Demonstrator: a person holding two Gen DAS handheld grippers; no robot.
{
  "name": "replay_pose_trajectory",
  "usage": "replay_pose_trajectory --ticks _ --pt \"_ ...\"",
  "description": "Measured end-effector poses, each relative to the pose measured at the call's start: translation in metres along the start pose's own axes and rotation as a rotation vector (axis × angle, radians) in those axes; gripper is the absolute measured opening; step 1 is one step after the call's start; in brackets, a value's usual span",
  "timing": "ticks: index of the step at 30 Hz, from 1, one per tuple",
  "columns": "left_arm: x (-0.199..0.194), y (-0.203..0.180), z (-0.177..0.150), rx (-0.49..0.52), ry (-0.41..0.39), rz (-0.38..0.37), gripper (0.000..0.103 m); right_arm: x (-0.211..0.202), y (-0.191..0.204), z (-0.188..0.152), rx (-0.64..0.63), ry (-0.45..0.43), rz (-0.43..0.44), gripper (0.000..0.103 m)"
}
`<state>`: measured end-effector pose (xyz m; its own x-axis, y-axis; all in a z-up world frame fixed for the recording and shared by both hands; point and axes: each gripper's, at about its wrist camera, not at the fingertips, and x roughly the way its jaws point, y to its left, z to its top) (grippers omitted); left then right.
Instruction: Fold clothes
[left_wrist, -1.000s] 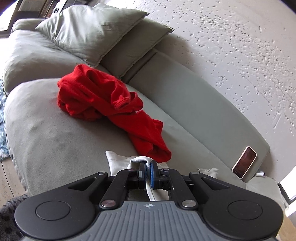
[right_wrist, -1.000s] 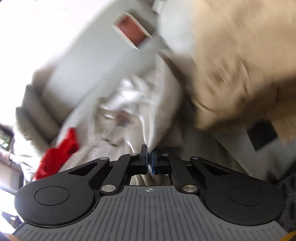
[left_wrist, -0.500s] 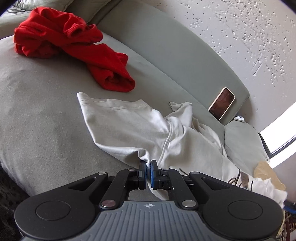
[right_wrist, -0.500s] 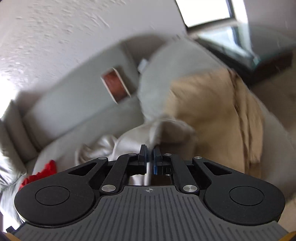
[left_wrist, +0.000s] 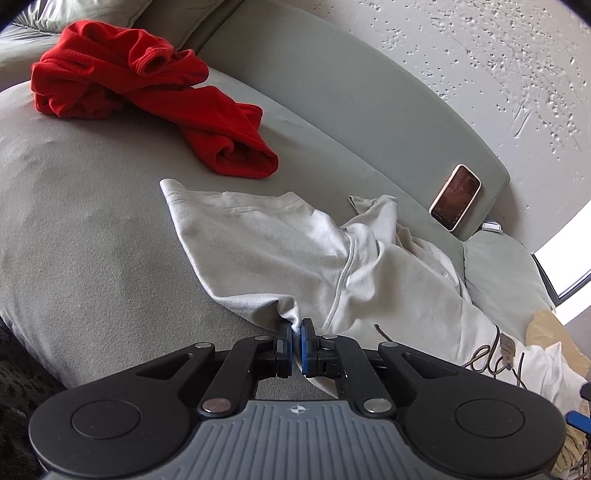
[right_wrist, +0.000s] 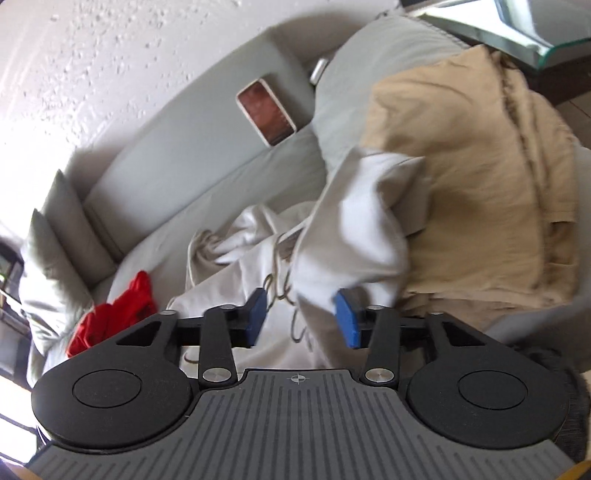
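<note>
Cloth of the white shirt (left_wrist: 280, 254) sits pinched in your left gripper (left_wrist: 295, 345) as an anchor; your right gripper (right_wrist: 301, 317) is opening, freeing the fabric fold between its fingers.

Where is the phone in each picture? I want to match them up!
Left wrist view: the phone leans against the sofa backrest, right of centre, beyond the white garment.
Right wrist view: the phone is upper middle, on the same backrest.
Shared landmark: the red garment, upper left in one, lower left in the other.
</note>
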<state>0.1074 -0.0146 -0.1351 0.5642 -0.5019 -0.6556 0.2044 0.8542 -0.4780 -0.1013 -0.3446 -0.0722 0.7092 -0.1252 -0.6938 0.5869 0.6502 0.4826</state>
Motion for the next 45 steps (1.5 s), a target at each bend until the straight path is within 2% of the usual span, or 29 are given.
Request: replay_pose_trajectory --ticks 1,5,7,8,9,10,11,13,19,24,31,35,39,41,43,45 --pt "0.0 0.0 0.0 0.0 0.0 -0.002 0.003 0.008 0.008 0.0 -0.027 0.003 -0.034 0.064" --pt "0.0 0.002 0.0 -0.001 0.006 -0.012 0.003 0.041 0.031 0.002 -0.114 -0.003 -0.241 0.065" --pt "0.0 0.003 0.001 -0.002 0.009 -0.018 0.003 0.05 0.033 0.002 -0.136 -0.019 -0.323 0.065" --pt "0.0 0.004 0.001 -0.004 0.01 -0.021 0.003 0.054 0.031 0.003 -0.139 -0.037 -0.354 0.06" --pt "0.001 0.004 0.001 -0.006 0.012 -0.024 0.003 0.054 0.028 0.003 -0.133 -0.064 -0.371 0.054" --pt "0.001 0.005 0.002 -0.01 0.014 -0.026 0.003 0.051 0.022 0.004 -0.118 -0.087 -0.37 0.031" --pt "0.001 0.006 0.002 -0.015 0.015 -0.028 0.003 0.047 0.014 0.005 -0.096 -0.1 -0.346 0.003" --pt "0.001 0.006 0.003 -0.027 0.018 -0.032 0.003 0.034 -0.003 0.007 -0.047 -0.112 -0.306 0.003" --pt "0.0 0.005 0.002 -0.049 0.025 -0.042 0.003 -0.028 -0.057 0.011 0.09 -0.195 -0.253 0.003" --pt "-0.001 0.003 -0.002 -0.034 0.029 -0.028 0.003 -0.023 -0.094 0.003 0.202 -0.114 -0.202 0.003" --pt "-0.004 0.005 -0.003 -0.031 0.022 -0.034 0.003 -0.016 -0.111 -0.011 0.306 -0.094 -0.166 0.004" --pt "-0.004 0.004 -0.004 -0.022 0.02 -0.032 0.003 -0.016 -0.109 -0.011 0.297 -0.087 -0.135 0.017" --pt "-0.004 0.003 -0.004 -0.013 0.019 -0.031 0.003 -0.014 -0.107 -0.014 0.289 -0.074 -0.121 0.02" --pt "-0.003 0.004 -0.004 -0.014 0.02 -0.033 0.003 -0.015 -0.106 -0.015 0.29 -0.067 -0.118 0.035" --pt "-0.003 0.004 -0.004 -0.016 0.02 -0.033 0.003 -0.017 -0.106 -0.018 0.296 -0.064 -0.113 0.044" --pt "-0.003 0.004 -0.004 -0.017 0.021 -0.033 0.003 -0.02 -0.107 -0.021 0.304 -0.067 -0.107 0.046"
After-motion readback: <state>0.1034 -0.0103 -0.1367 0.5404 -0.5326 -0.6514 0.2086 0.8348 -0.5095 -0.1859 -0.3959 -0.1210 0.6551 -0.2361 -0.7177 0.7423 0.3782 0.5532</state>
